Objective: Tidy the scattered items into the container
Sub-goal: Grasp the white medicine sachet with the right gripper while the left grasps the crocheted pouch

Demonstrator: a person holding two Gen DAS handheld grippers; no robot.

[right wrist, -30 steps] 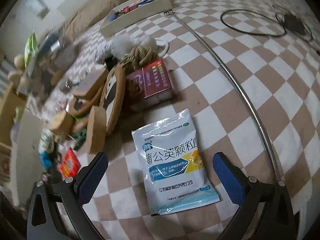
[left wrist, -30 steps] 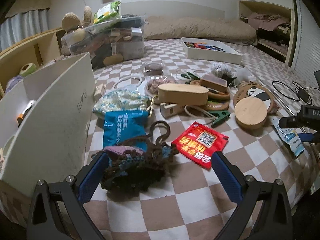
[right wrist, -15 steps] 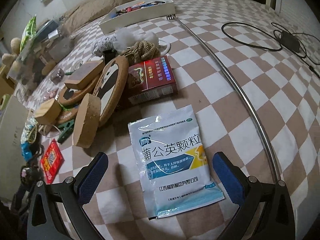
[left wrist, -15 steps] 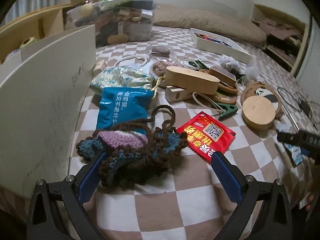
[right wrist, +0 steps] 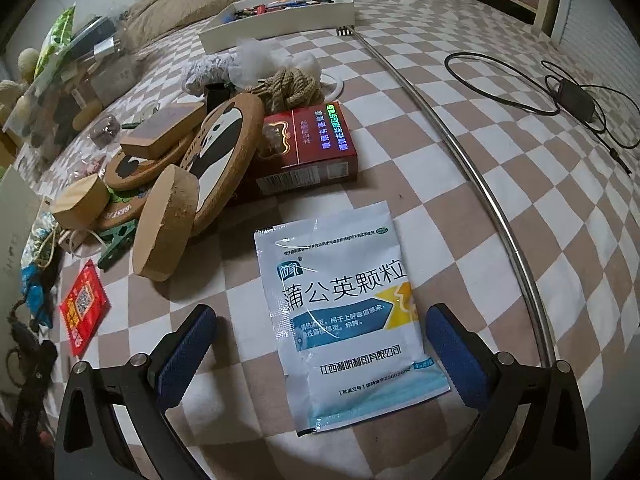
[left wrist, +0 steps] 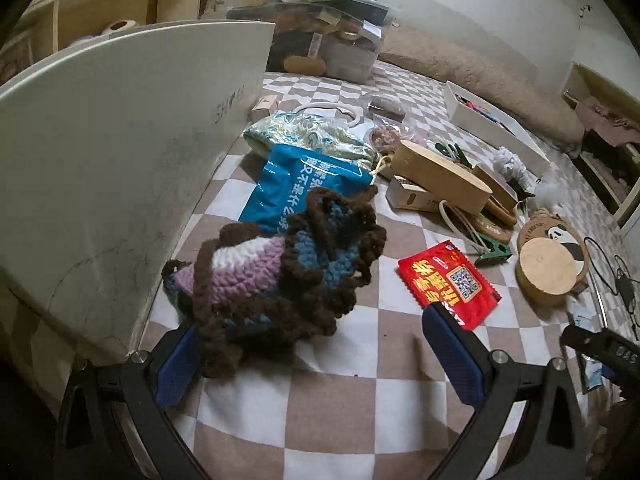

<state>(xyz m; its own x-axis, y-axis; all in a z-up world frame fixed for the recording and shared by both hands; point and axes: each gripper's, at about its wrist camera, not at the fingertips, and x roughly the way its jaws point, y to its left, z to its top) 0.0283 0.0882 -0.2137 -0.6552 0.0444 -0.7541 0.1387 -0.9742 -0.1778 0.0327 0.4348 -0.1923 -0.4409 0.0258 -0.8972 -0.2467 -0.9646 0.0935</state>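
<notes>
My left gripper (left wrist: 320, 354) is open, its jaws either side of a brown, blue and purple crochet pouch (left wrist: 280, 276) that lies on the checkered bed; the left finger (left wrist: 176, 364) sits under the pouch's edge. The white container (left wrist: 120, 152) stands just left of it. A red sachet (left wrist: 448, 284) lies by the right finger. My right gripper (right wrist: 320, 354) is open around the lower end of a white medicine sachet (right wrist: 344, 312) lying flat.
A blue packet (left wrist: 304, 184), wooden boxes (left wrist: 440, 180), a round wooden lid (left wrist: 548, 272) and panda coasters (right wrist: 224, 148) lie scattered mid-bed. A red box (right wrist: 308, 144), a metal rod (right wrist: 480, 168), a cable (right wrist: 520, 80) and a white tray (right wrist: 280, 16) lie farther off.
The left gripper moved forward and toward the container, so the pouch now sits between its fingers. The right gripper closed in slightly on the white sachet.
</notes>
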